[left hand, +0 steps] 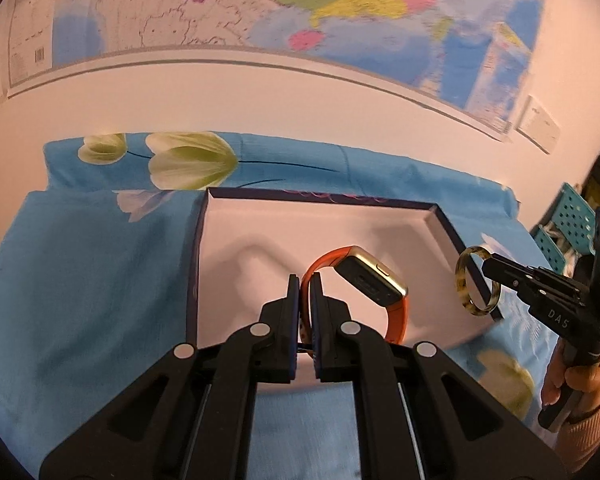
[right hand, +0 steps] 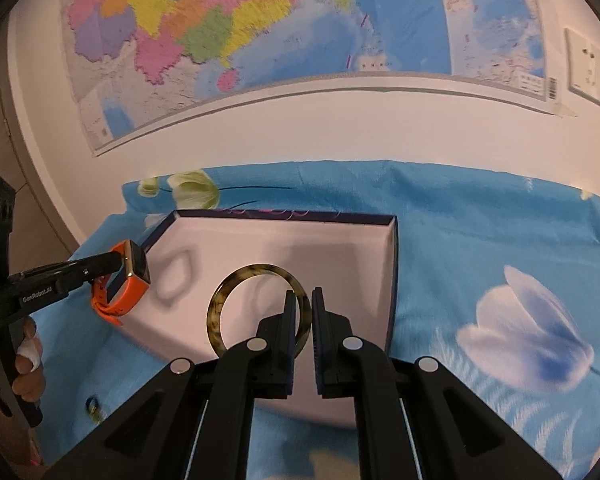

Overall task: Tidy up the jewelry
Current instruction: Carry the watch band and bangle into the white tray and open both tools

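A box (left hand: 440, 224) lies on the cloth (left hand: 80, 280), a map (right hand: 260, 32) on the wall behind. The watch (left hand: 364, 284) hangs over the box's left, the bangle (right hand: 256, 308) over its right

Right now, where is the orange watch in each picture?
Left wrist view: the orange watch sits in the middle, its strap pinched in the left gripper, in front of the box's white inside.
Right wrist view: the watch is at the left edge, in that same gripper, beside the box's left corner.
Shared landmark: the white-lined open box on the blue flowered cloth.
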`<state>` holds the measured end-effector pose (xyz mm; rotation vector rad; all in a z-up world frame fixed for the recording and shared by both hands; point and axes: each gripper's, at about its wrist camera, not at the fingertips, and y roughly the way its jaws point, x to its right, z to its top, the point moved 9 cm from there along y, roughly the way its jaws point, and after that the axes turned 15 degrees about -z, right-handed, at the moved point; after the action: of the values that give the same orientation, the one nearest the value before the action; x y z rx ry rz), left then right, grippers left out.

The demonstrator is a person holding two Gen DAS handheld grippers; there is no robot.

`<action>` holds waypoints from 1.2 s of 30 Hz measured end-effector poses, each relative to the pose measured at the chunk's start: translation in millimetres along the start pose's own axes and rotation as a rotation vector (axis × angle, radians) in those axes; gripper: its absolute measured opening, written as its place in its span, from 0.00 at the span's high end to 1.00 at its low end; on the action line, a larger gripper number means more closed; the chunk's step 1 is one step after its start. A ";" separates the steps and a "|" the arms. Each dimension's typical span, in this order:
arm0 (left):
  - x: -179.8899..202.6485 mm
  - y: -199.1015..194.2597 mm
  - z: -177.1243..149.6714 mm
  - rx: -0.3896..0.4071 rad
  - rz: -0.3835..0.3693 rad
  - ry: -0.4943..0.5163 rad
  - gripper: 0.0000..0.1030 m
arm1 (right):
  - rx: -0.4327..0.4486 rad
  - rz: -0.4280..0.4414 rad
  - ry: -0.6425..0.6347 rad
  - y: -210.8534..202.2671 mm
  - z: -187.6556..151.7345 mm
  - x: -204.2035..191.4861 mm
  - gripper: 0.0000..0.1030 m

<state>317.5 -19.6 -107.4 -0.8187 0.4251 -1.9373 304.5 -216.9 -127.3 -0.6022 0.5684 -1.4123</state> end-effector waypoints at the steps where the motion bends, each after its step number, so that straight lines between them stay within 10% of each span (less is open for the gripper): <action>1: -3.6 5.7 4.3 -0.003 0.002 -0.011 0.94 | -0.012 0.005 0.002 7.0 3.0 -1.2 0.94; 30: -62.1 106.6 23.7 -0.141 0.137 -0.218 0.93 | -0.216 -0.132 -0.062 117.7 37.0 -11.1 0.90; 36: -55.5 89.7 27.8 -0.086 0.143 -0.155 0.72 | -0.147 -0.131 -0.051 99.8 43.3 -11.3 0.78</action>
<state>412.1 -13.2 -161.3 -0.9611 0.4625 -1.7202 405.6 -197.3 -164.2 -0.8029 0.6049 -1.4824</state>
